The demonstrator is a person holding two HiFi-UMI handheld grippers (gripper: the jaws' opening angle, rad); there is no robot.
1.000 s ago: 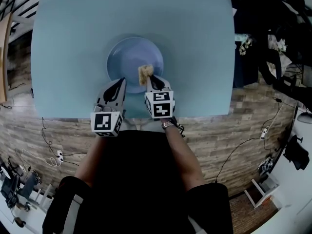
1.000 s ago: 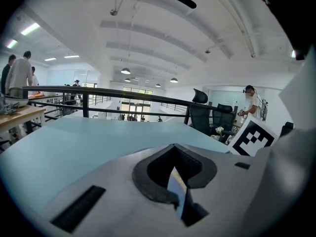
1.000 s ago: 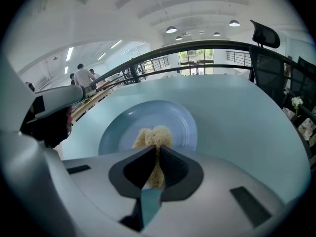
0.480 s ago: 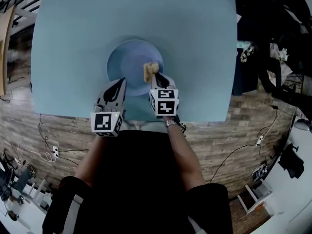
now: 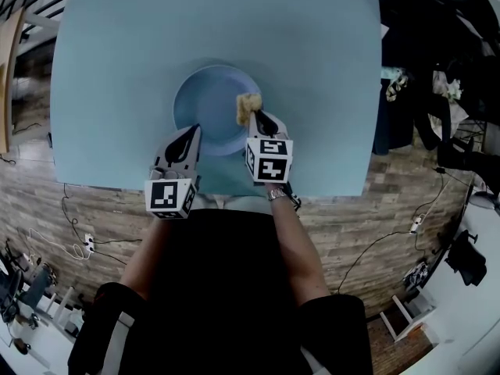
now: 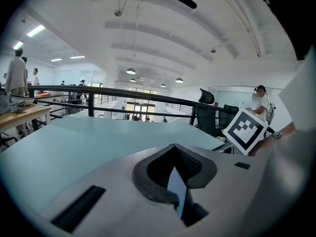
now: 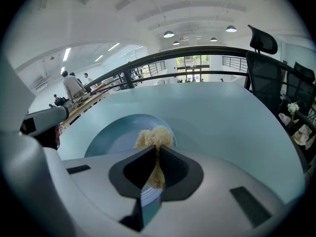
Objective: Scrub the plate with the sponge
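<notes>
My right hand-held gripper [image 5: 255, 118] is clamped on the sponge [image 5: 248, 106] over the blue plate's [image 5: 205, 104] right side, so the unscrubbed middle lies to its left. My left hand-held gripper [image 5: 191, 133] is pinched closed at the plate's near-left rim.

Round pale-blue plate [image 5: 205, 104], flat, frayed tan sponge [image 5: 248, 106] at its right side, in right hand-held gripper [image 5: 256, 117]

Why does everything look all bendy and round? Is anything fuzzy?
Head view: the lens bulges the table edges outward, but the plate and sponge look sharp. Left gripper view: the railing bows, and a black rim circles the picture. Right gripper view: the same bending, ceiling lamps glow bright, the sponge is crisp.
</notes>
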